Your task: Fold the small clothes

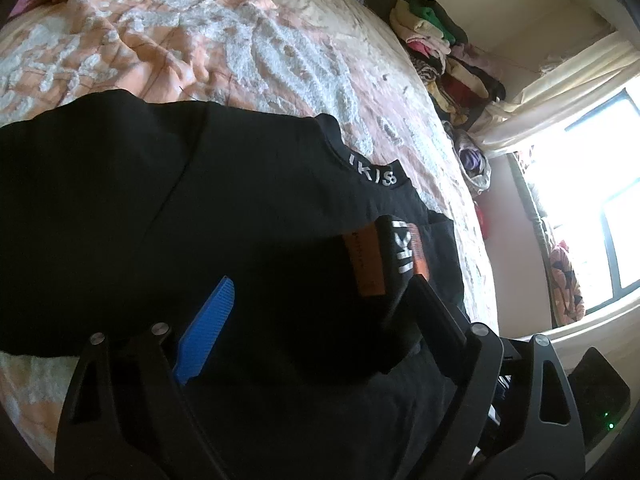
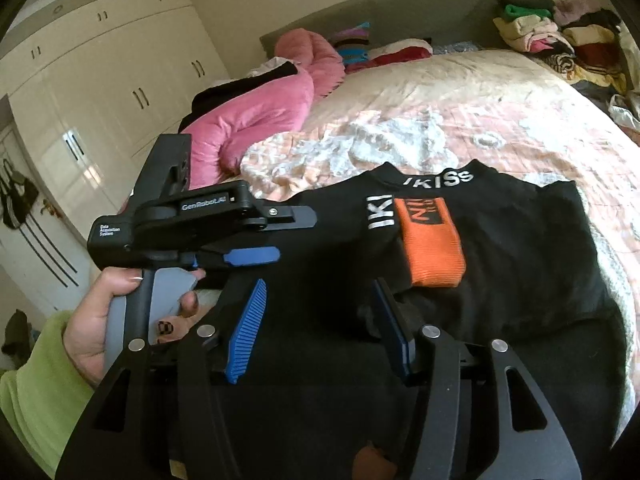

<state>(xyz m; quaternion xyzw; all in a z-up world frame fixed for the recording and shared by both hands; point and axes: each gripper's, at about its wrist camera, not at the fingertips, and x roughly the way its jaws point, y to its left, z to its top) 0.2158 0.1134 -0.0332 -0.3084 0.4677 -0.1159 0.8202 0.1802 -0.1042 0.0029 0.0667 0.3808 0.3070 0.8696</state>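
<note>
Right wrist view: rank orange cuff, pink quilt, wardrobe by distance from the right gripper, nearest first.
From the right gripper:
1. Orange cuff, just ahead, on the black top.
2. Pink quilt, up the bed, left.
3. Wardrobe, far left wall.

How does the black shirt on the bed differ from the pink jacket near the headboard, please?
The black shirt is spread fairly flat on the bedspread, while the pink jacket lies bunched and puffy. The black shirt carries white lettering and an orange ribbed cuff; the pink jacket shows no print. The black shirt lies by both grippers; the pink jacket lies beyond them. Both rest on the same bed.
</note>
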